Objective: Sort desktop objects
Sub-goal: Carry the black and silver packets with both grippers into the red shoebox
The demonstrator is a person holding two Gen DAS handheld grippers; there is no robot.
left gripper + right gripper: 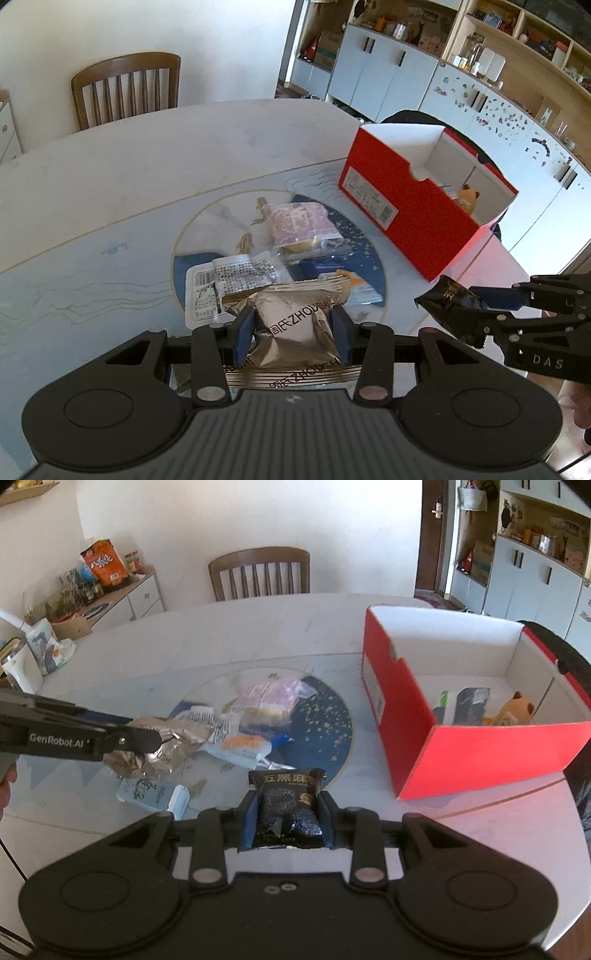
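Snack packets are what I am sorting, and each of my claws holds one: my left gripper is clamped across the middle of a gold foil packet, my right gripper is clamped on a black sesame packet. Both feel to me like light, crinkly, slippery pouches with crushable contents, so I judge a grip across the padded middle safer than one on the thin sealed edges. Both claws hang level above the table, pointing forward. Just ahead of my left claw lies the remaining heap: a white printed wrapper, then a purple-patterned packet. Farther ahead and to the right stands the open red box, with a few items already inside.
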